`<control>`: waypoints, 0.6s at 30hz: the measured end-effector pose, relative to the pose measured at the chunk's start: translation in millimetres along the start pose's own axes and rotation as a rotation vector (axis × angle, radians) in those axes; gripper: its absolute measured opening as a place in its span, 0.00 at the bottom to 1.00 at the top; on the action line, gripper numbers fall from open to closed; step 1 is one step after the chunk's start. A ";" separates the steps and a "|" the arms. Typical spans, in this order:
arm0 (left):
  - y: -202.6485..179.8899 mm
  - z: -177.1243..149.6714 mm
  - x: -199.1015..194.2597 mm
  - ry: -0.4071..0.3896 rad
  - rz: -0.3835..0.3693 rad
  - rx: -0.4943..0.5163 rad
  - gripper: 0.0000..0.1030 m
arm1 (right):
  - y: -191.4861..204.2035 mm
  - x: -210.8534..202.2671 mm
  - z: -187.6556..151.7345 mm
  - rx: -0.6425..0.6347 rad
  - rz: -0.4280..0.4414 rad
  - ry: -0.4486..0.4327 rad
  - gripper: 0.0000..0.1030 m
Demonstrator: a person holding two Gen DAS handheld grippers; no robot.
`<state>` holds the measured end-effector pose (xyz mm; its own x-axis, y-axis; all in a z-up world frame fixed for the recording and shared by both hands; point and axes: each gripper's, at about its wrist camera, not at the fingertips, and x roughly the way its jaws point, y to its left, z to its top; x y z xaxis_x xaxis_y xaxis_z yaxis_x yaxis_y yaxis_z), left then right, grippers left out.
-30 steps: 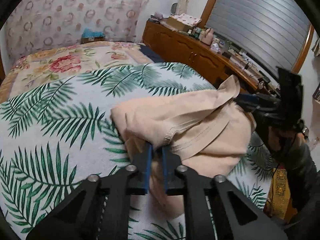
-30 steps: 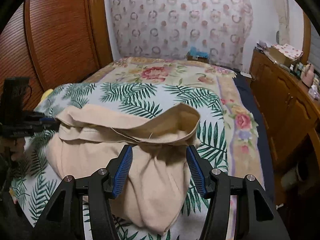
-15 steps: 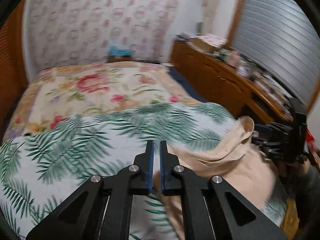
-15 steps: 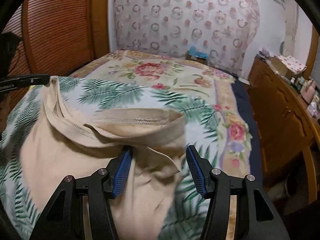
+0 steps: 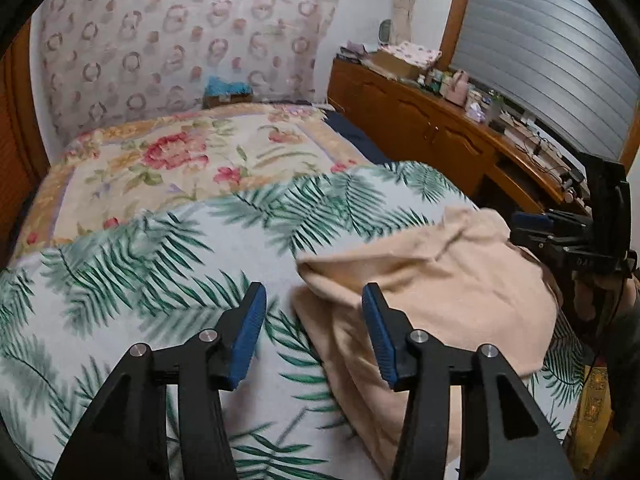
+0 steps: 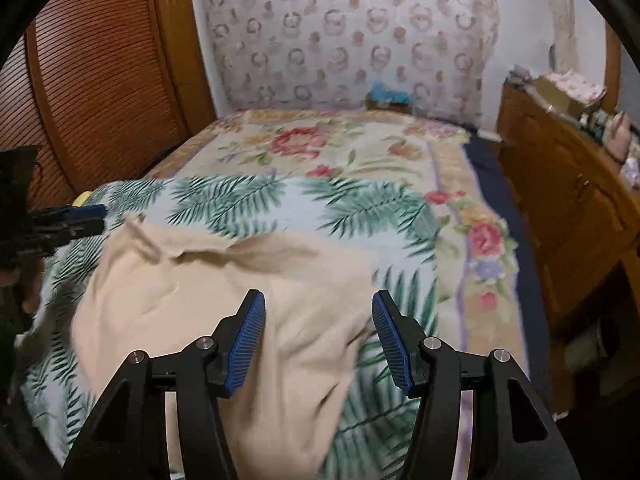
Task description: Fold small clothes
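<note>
A peach-coloured garment (image 5: pixel 432 292) lies crumpled on the palm-leaf bedspread (image 5: pixel 160 264). It also shows in the right wrist view (image 6: pixel 224 280), spread wider. My left gripper (image 5: pixel 314 336) is open and empty, just above the garment's left edge. My right gripper (image 6: pixel 318 340) is open and empty above the garment's near right part. Each gripper shows at the side of the other's view: the right one (image 5: pixel 536 222) beside the garment's far corner, the left one (image 6: pixel 76 218) close to a raised corner.
A floral quilt (image 5: pixel 180 160) covers the far half of the bed. A wooden dresser (image 5: pixel 432 120) with clutter runs along the right. A slatted wooden wardrobe (image 6: pixel 92 80) stands on the left. A patterned curtain (image 6: pixel 360 32) hangs behind the bed.
My left gripper was shut on the garment's hem, lifting it; it has let go and opened. The garment has dropped flatter onto the bedspread. My right gripper stayed open.
</note>
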<state>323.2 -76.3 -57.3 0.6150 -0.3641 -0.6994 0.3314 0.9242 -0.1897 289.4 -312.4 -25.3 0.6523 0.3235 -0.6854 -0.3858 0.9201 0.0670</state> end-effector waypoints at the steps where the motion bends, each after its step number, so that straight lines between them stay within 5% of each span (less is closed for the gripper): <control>1: -1.4 -3.3 5.4 0.021 -0.012 -0.004 0.49 | 0.2 0.9 -2.4 -0.002 0.001 0.015 0.60; 8: -7.0 -15.2 19.8 0.080 -0.018 -0.009 0.49 | -4.7 22.6 -9.6 0.030 0.008 0.124 0.62; 15: -9.0 -22.3 26.3 0.109 -0.089 -0.055 0.49 | -5.9 19.6 -8.5 0.043 0.035 0.117 0.61; 18: -9.7 -24.1 27.5 0.107 -0.114 -0.072 0.45 | 3.4 22.9 -12.9 0.029 0.075 0.119 0.43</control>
<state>319.6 -92.5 -91.3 0.4958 -0.4559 -0.7392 0.3400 0.8851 -0.3178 294.6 -304.7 -50.1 0.5396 0.3642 -0.7591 -0.4105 0.9010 0.1405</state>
